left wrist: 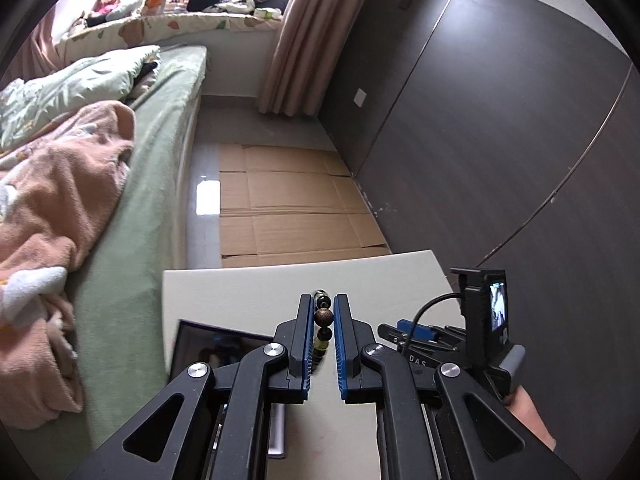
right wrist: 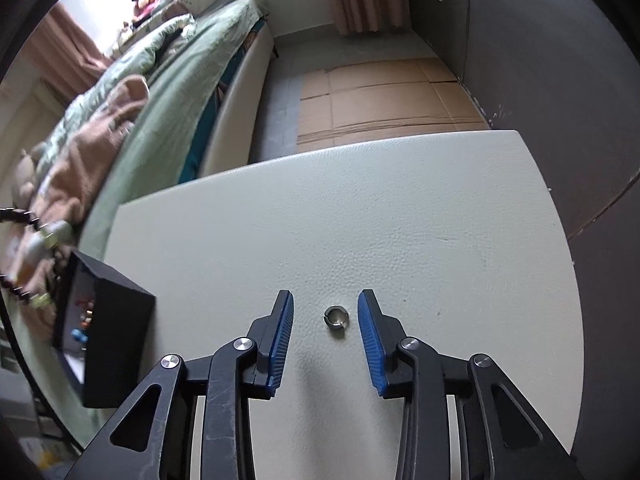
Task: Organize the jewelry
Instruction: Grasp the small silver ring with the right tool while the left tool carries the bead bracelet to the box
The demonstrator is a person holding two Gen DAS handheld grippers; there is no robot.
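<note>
My left gripper [left wrist: 323,312] is shut on a beaded bracelet [left wrist: 323,317] of brown, dark and green beads, held above the white table [left wrist: 248,292]. The bracelet also shows blurred at the left edge of the right wrist view [right wrist: 38,236], hanging over a black jewelry box [right wrist: 116,340]. The box shows below my left gripper [left wrist: 212,344]. My right gripper [right wrist: 325,316] is open low over the table [right wrist: 360,208], its fingers either side of a small silver ring [right wrist: 336,316] lying on the tabletop.
A bed with green sheet [left wrist: 132,240] and pink blanket [left wrist: 52,200] runs along the table's left side. Flattened cardboard [left wrist: 292,208] covers the floor beyond the table. A dark wardrobe wall [left wrist: 500,140] stands to the right. My right gripper's body [left wrist: 460,336] is beside the left one.
</note>
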